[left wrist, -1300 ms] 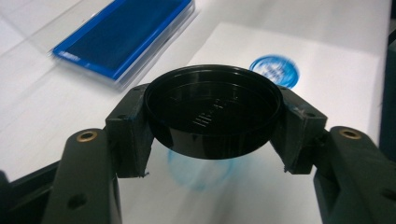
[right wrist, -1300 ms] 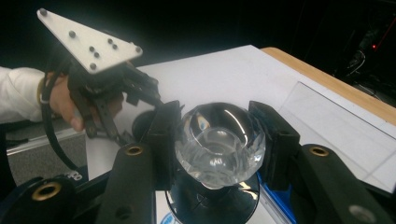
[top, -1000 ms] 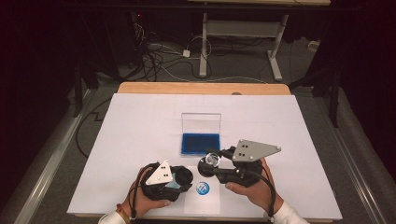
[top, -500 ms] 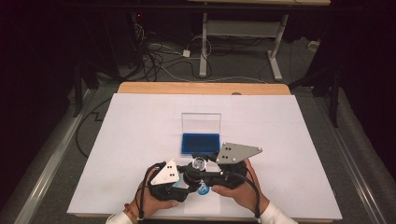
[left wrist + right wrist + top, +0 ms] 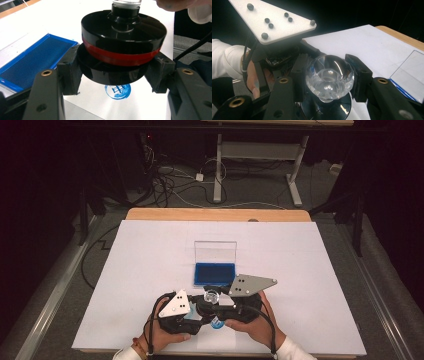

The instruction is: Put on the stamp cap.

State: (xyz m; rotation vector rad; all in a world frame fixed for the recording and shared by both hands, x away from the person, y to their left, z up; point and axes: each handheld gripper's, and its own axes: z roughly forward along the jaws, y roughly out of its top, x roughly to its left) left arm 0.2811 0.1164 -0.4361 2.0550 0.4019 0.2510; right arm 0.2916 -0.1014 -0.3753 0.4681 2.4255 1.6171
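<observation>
Your left gripper (image 5: 113, 75) clamps the stamp (image 5: 122, 37) base, right gripper (image 5: 328, 77) grips its clear knob (image 5: 329, 76); one blue imprint (image 5: 118, 91) already made; ink pad (image 5: 215, 273) open.

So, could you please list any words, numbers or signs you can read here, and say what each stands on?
Blue round stamp print on the white sheet: a ring around a blocky, character-like sign, too smeared to read.
Stamp, ink pad, both grippers: no text to be seen.
</observation>
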